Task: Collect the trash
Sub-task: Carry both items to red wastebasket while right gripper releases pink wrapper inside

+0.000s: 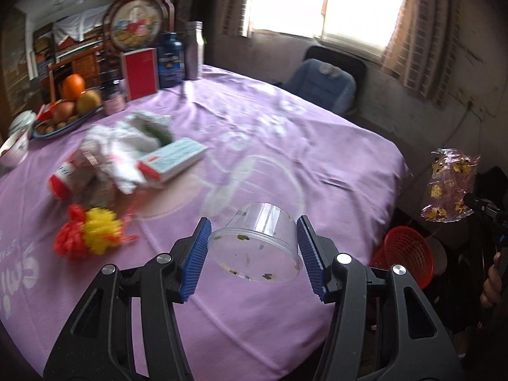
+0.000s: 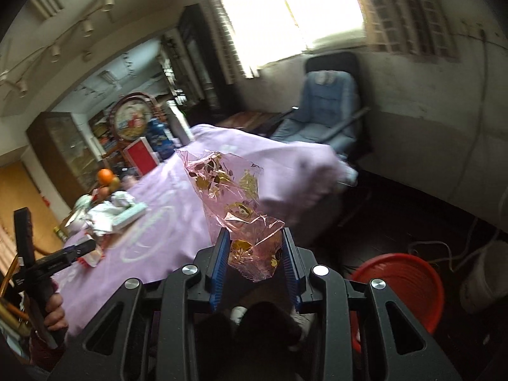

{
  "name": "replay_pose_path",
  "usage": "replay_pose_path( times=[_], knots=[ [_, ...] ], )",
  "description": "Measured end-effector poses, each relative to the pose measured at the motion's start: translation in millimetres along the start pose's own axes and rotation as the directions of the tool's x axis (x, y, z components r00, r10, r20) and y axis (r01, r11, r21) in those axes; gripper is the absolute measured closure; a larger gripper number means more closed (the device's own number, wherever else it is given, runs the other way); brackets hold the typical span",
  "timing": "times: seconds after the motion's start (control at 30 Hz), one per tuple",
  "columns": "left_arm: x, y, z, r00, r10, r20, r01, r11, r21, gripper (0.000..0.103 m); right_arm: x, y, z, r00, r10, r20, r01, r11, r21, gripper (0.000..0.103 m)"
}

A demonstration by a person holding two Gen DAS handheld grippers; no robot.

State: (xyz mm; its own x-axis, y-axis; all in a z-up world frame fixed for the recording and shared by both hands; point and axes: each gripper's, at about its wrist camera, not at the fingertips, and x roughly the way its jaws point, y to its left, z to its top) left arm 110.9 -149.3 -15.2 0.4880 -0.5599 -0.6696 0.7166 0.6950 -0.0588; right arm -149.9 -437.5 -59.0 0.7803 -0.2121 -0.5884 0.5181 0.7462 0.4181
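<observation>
Over purple tablecloth (image 1: 285, 127) | left gripper (image 1: 254, 250) clamps clear tub (image 1: 257, 247) | right gripper (image 2: 255, 260) clamps pink wrapper (image 2: 235, 197)

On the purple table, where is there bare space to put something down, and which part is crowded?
The purple tablecloth lies bare from the boxes and wrappers pile across to the far edge by the blue chair, and along the near edge. The pile, the red and yellow pompoms and the fruit plate with jars behind it crowd the remaining side.

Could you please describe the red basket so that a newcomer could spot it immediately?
Start at the table's purple cloth. Past its near right edge, down on the dark floor, stands the red basket. It is the only round, bright red, ribbed open container there.
</observation>
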Motion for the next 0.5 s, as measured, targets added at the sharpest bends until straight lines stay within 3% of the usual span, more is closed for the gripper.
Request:
replay_pose_path(
  times=[0.23, 0.37, 0.5],
  knots=[
    [20.0, -37.9, 6.0, 0.999, -0.043, -0.033, 0.045, 0.998, 0.053, 0.048, 9.5, -56.4, -16.8, 0.99, -0.134, -0.054, 0.136, 0.99, 0.041, 0.069],
    [32.2, -62.9, 8.8, 0.996, -0.066, -0.056, 0.071, 0.994, 0.088, 0.048, 25.4, -94.2, -36.5, 0.958, -0.258, -0.125, 0.265, 0.964, 0.039, 0.068],
    [44.6, -86.7, 10.5, 0.992, -0.092, -0.082, 0.102, 0.987, 0.127, 0.048, 43.5, -128.0, -46.7, 0.926, -0.328, -0.186, 0.345, 0.936, 0.068, 0.068]
  ],
)
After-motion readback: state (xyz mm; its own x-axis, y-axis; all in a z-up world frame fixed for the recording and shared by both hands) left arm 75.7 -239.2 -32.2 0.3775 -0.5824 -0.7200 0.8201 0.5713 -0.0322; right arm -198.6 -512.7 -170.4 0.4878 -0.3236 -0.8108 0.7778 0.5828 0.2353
